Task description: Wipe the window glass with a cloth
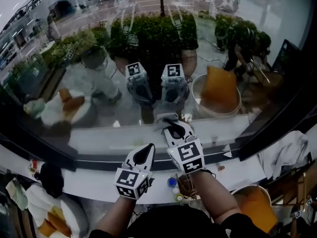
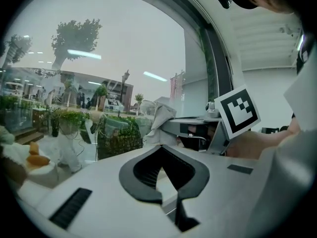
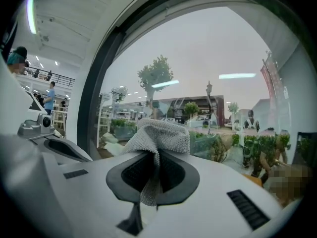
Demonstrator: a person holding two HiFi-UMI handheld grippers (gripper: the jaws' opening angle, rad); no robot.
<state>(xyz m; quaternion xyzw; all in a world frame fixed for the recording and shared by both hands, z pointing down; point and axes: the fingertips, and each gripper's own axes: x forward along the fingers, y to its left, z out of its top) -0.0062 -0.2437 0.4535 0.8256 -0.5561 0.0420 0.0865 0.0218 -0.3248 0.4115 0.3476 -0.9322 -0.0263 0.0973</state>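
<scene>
The window glass (image 1: 148, 43) fills the upper head view and mirrors both grippers. My right gripper (image 1: 172, 127) is shut on a grey knitted cloth (image 1: 166, 118), which is held up against the lower part of the pane, just above the sill. In the right gripper view the cloth (image 3: 158, 135) bunches out past the jaws of that gripper (image 3: 154, 155), with the glass (image 3: 208, 58) right behind it. My left gripper (image 1: 144, 155) hovers lower and to the left over the sill, shut with nothing in it (image 2: 161, 150). From the left gripper view the cloth (image 2: 161, 114) shows on the right gripper (image 2: 195, 128).
A white sill (image 1: 89, 180) runs under the pane, edged by a dark frame (image 1: 270, 133). Small items, one with a blue cap (image 1: 172, 182), sit on the sill by my right wrist. Below are a bowl of orange things (image 1: 54, 219), an orange cushion (image 1: 255, 207) and white fabric (image 1: 287, 152).
</scene>
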